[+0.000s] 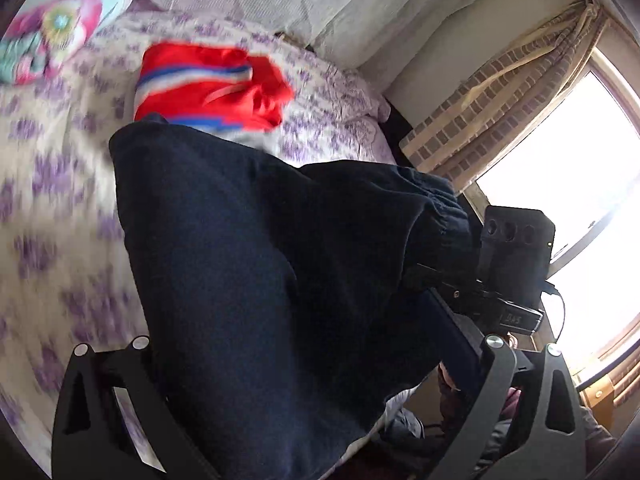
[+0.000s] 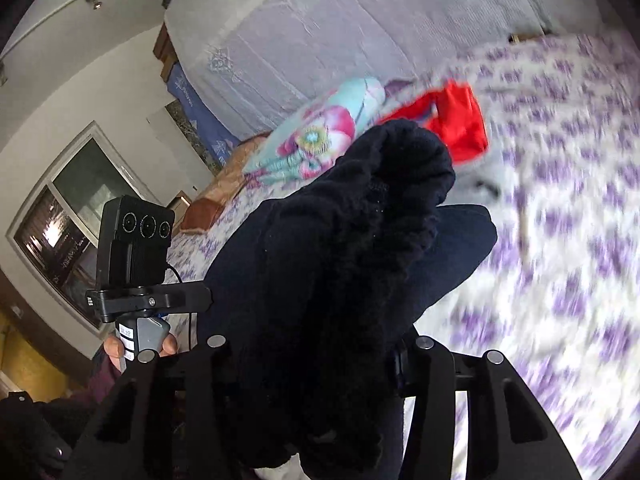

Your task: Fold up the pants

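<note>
Dark navy fleece pants [image 1: 260, 280] are lifted above the purple-flowered bedspread [image 1: 48, 200]. In the right wrist view a thick bunch of the pants [image 2: 352, 240] rises from between the fingers of my right gripper [image 2: 320, 344], which is shut on it. The gathered waistband [image 1: 440, 204] runs toward the right gripper's housing [image 1: 516, 256]. My left gripper [image 1: 316, 360] has its jaws standing wide. Pants cloth fills the gap and hides the pads, so a grip cannot be made out. A hand [image 2: 116, 348] holds the left gripper's handle.
A red garment with blue and white stripes [image 1: 212, 84] lies on the bed beyond the pants, beside a flowered pillow [image 1: 60, 24]. White lace cloth [image 2: 340, 20] covers the far side. A bright window [image 1: 580, 200] with a checked curtain [image 1: 500, 92] is at the right.
</note>
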Tool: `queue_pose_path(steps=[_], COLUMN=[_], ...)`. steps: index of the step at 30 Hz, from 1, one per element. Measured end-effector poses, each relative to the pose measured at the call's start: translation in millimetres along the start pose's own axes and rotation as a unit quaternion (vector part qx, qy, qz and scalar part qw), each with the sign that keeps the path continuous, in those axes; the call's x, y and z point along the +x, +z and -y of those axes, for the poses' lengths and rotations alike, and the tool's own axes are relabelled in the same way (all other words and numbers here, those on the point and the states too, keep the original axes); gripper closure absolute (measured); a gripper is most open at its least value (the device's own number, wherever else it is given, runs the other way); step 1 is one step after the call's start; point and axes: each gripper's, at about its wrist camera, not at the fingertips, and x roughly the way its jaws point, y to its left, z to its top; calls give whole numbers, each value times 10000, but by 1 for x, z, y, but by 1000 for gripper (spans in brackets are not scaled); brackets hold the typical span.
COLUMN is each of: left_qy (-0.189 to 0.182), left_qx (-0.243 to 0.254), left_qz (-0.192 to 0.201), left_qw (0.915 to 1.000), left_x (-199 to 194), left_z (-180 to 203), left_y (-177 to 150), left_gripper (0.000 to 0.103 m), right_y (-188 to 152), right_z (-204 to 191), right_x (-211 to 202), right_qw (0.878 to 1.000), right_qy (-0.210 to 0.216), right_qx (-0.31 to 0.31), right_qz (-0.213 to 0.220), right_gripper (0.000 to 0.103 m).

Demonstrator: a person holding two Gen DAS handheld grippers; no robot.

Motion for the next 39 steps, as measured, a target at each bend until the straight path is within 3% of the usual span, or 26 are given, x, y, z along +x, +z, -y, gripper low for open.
queue_pose_path(steps=[4, 6, 7, 9, 11, 12, 13, 14, 15, 18, 21, 24, 28, 32, 35, 39], left_qy=[206, 384, 408, 608, 1125, 1509, 1255, 699, 526, 662, 642, 854, 1226, 1311, 1417, 1557], left_qx=[460, 267, -72, -703, -1299, -1614, -2006, -2448, -2550, -2103, -1934, -1393, -516, 174, 720, 1034], left_qz=[688, 847, 774, 578, 147, -116, -134, 16, 139, 390, 670, 916, 1167, 1447, 1821, 1895], left_qw=[9964, 9953, 9961, 9940, 9850, 9752, 9715, 9670, 9654, 9746, 9767, 9823, 9842, 9806, 9704, 9639], left_x=[-4, 8, 22, 56, 105, 127, 138, 137, 131, 105, 62, 11, -50, -114, -164, -179], left_z=[7, -13, -36, -86, -151, -184, -211, -228, -231, -211, -183, -133, -45, 47, 110, 144], left_y=[105, 153, 174, 196, 201, 195, 186, 180, 180, 185, 181, 155, 94, 22, -23, -76], left_gripper=[6, 5, 5, 5, 6, 5, 4, 4, 4, 5, 5, 5, 5, 5, 5, 5], right_y=[111, 155, 171, 193, 195, 189, 181, 177, 173, 170, 163, 126, 63, 5, -27, -69], right_z=[7, 29, 45, 82, 123, 146, 163, 172, 173, 144, 112, 75, 13, -39, -76, -105], right_x=[9, 32, 47, 96, 153, 179, 190, 181, 167, 120, 61, 1, -66, -135, -188, -213], right_qw=[9954, 9942, 9934, 9907, 9784, 9708, 9714, 9774, 9794, 9779, 9767, 9781, 9777, 9767, 9701, 9685], right_qy=[-294, -438, -614, -1073, -2011, -2353, -2272, -1903, -1712, -1672, -1440, -1262, -1491, -1504, -1408, -1317], right_qx=[-497, -386, -249, 61, 293, 470, 671, 916, 1017, 657, 557, 462, -54, -296, -580, -808], right_qz=[766, 906, 942, 838, 374, -42, -178, 88, 327, 1069, 1493, 1587, 1478, 1501, 1888, 1951], right_gripper=[54, 45, 42, 14, 8, 12, 13, 14, 14, 13, 10, 6, 4, 4, 4, 4])
